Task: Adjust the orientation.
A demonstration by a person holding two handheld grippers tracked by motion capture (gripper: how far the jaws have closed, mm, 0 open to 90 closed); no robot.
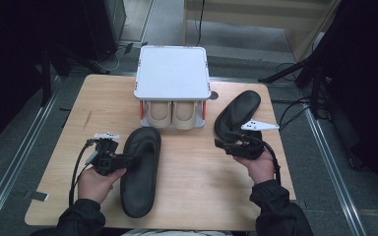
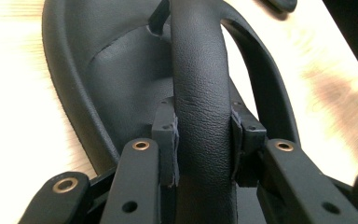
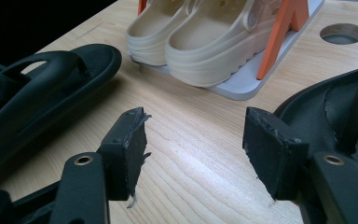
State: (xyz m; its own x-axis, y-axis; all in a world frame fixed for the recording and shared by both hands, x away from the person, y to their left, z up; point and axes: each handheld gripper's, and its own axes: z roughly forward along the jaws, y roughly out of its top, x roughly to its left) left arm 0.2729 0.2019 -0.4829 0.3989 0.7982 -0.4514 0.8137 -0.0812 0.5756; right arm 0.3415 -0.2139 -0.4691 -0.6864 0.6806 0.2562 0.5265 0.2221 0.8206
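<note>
My left gripper (image 2: 204, 140) pinches the strap (image 2: 200, 84) of the left sandal (image 1: 140, 169). My right gripper (image 3: 193, 149) gapes wide and empty, the other sandal (image 3: 326, 107) just beside its right jaw.

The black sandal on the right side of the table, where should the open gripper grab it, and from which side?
Probably by its strap, coming from the near end where the right gripper waits open. The right sandal lies flat, so its sole gives little to pinch, while the strap arches up. The left gripper holds the left sandal by the strap.
</note>
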